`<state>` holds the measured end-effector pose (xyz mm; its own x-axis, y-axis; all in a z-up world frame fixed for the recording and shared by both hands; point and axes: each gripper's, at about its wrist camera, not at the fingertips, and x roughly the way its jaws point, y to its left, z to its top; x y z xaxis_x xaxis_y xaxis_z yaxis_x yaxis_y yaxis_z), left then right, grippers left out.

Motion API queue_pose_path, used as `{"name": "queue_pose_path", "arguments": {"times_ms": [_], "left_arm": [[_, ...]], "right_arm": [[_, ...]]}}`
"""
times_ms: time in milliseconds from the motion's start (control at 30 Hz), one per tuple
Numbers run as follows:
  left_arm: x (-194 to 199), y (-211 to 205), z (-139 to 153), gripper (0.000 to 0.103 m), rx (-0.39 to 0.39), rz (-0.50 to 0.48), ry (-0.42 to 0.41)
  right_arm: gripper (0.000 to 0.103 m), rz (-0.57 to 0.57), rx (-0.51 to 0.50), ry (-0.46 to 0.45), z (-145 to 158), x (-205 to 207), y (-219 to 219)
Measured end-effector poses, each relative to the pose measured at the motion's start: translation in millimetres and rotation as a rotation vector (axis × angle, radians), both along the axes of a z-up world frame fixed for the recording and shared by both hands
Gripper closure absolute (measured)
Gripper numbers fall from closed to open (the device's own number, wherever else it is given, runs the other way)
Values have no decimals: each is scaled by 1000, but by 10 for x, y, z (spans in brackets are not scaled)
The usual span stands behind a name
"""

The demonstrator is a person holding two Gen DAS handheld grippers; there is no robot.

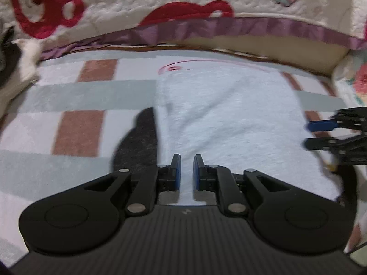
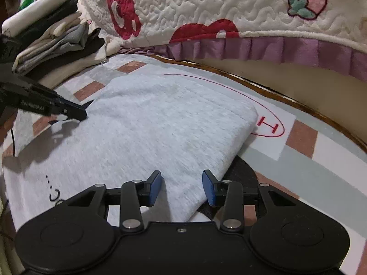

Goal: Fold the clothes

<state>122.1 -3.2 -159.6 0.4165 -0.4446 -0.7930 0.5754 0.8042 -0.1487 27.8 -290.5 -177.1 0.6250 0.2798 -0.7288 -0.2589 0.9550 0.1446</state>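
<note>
Where the checked mat (image 2: 325, 160) covers the table, a light grey folded garment (image 2: 160, 133) lies flat, its far right corner overlapping a red oval outline (image 2: 270, 123) drawn on a white patch of the mat. A dark piece of cloth (image 1: 140, 144) pokes out from under the garment's edge — seen at its left side in the left wrist view and under its near right corner in the right wrist view.

The left gripper (image 1: 186, 171) hovers low over the near part of the garment, its blue-padded fingers (image 1: 176, 171) drawn to a narrow gap with nothing between them. From the right wrist camera its black tip (image 2: 75, 112) sits at the garment's left edge; whether it touches the cloth cannot be told.

The right gripper (image 2: 182, 188) is spread fairly wide over the garment's near right corner, holding nothing; one blue pad (image 2: 156, 186) is above the grey cloth and the other above the dark piece.

A stack of folded clothes (image 2: 55, 39) — white, black, cream and grey — stands at the far left of the table. Behind the table hangs a cream quilt (image 2: 206, 11) with red bears, strawberries and a purple ruffle (image 2: 263, 50).
</note>
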Motion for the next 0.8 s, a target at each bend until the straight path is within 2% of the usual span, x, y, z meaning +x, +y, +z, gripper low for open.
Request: {"name": "queue_pose_path", "arguments": {"times_ms": [100,167,233,267,333,533,700,800], "left_arm": [[9,107,-11,85,11,38,21],[-17,181,15,84,11,56,43],[-73,219,59,70,52,76,61],[-134,216,105,68,70,67,46],[-295,198,214,56,90,23,-3],[-566,83,334,56,-18,-123,81],[-736,-109,266,55,59,-158,83],[-793,-173,248,55,58,-180,89]], "right_arm": [[50,-11,-7,12,-8,19,-22],[50,-39,68,65,-22,-17,-95],[49,-65,162,126,-50,-84,-167],[48,-76,210,156,-67,-127,-200],[47,-82,279,206,-85,-207,-231],[42,-51,533,406,-216,-415,-244],[41,-69,630,463,-310,-574,-168],[41,-80,688,497,-366,-669,-123]]}}
